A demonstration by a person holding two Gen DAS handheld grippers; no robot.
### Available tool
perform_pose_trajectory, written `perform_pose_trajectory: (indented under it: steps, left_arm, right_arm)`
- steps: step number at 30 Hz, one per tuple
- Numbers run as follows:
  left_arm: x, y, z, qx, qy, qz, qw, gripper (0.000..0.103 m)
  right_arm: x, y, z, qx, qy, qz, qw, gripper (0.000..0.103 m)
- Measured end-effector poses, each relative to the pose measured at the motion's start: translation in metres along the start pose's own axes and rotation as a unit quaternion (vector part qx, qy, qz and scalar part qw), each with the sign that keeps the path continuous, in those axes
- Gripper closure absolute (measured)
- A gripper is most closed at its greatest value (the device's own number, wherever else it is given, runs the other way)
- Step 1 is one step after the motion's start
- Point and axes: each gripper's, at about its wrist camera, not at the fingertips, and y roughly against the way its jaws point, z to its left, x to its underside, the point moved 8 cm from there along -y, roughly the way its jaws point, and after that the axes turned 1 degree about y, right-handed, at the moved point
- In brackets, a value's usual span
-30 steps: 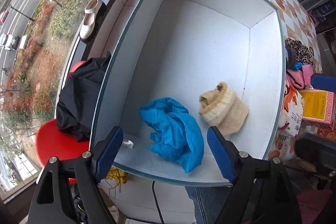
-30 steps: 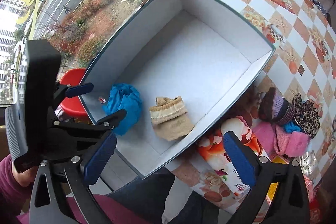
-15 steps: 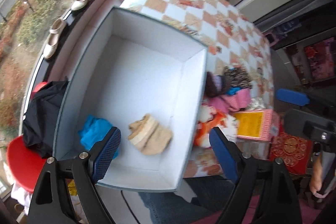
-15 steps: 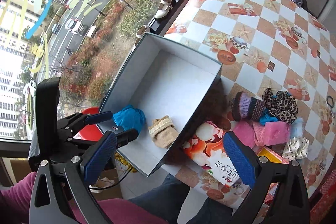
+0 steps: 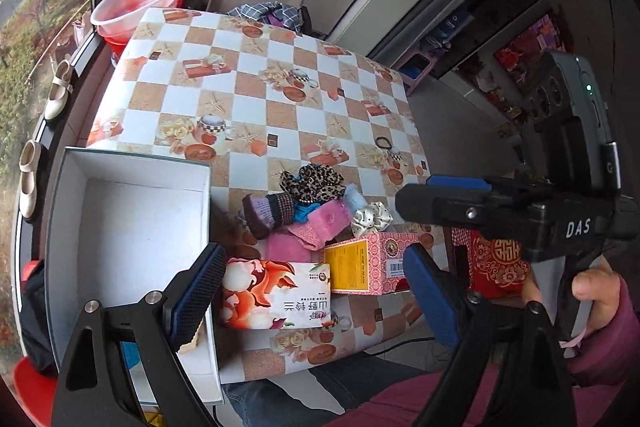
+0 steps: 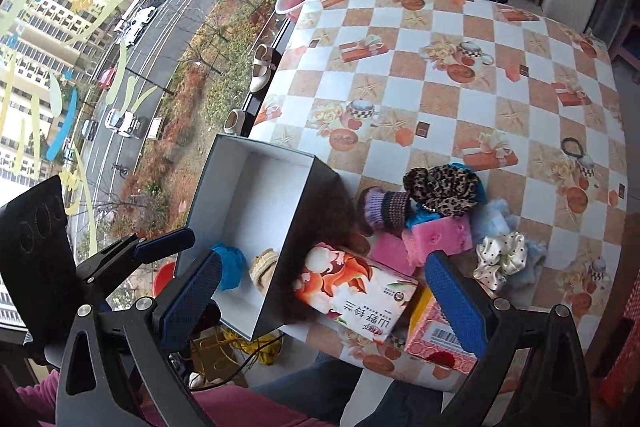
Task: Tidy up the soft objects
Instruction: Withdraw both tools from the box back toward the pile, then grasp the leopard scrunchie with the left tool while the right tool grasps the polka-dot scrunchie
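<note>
The white box [image 6: 256, 211] at the table's window edge already holds a blue cloth [image 6: 231, 265] and beige sock [image 6: 262, 267], while the pile of squishy, featherlight scrunchies and socks [image 6: 440, 211] sits beside it, easy to pinch anywhere bunched, with the left gripper [image 5: 316, 297] and right gripper [image 6: 324, 301] both spread wide, empty.

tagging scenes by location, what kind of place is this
Most likely a room in a high-rise flat: a table with a checked oilcloth beside a big window overlooking a street far below, shoes on the sill, and a washbasin.

Glossy checked tablecloth [image 5: 248, 107], matt white cardboard box [image 5: 132, 227], fuzzy knitted cloth pile [image 5: 312, 211].
</note>
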Motion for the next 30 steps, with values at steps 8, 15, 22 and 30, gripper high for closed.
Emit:
perform_pose_trajectory:
  steps: [8,15,22,30]
  left_arm:
    - [0.007,-0.044,-0.007,-0.031,-0.005,0.067,0.9973,0.011]
    - [0.003,-0.078,0.02,-0.09,0.022,0.114,0.9891,0.011]
    - [-0.005,-0.129,0.018,-0.136,-0.014,0.164,0.9768,0.011]
    - [-0.035,-0.21,-0.001,-0.177,-0.096,0.211,0.9567,0.011]
  right_arm:
    - [-0.001,0.031,-0.066,0.03,-0.059,-0.034,0.997,0.001]
    - [0.032,0.018,-0.157,0.073,-0.154,-0.005,0.985,0.001]
    - [0.072,-0.028,-0.21,0.08,-0.21,0.057,0.973,0.001]
    - [0.081,-0.07,-0.242,0.072,-0.225,0.096,0.967,0.001]
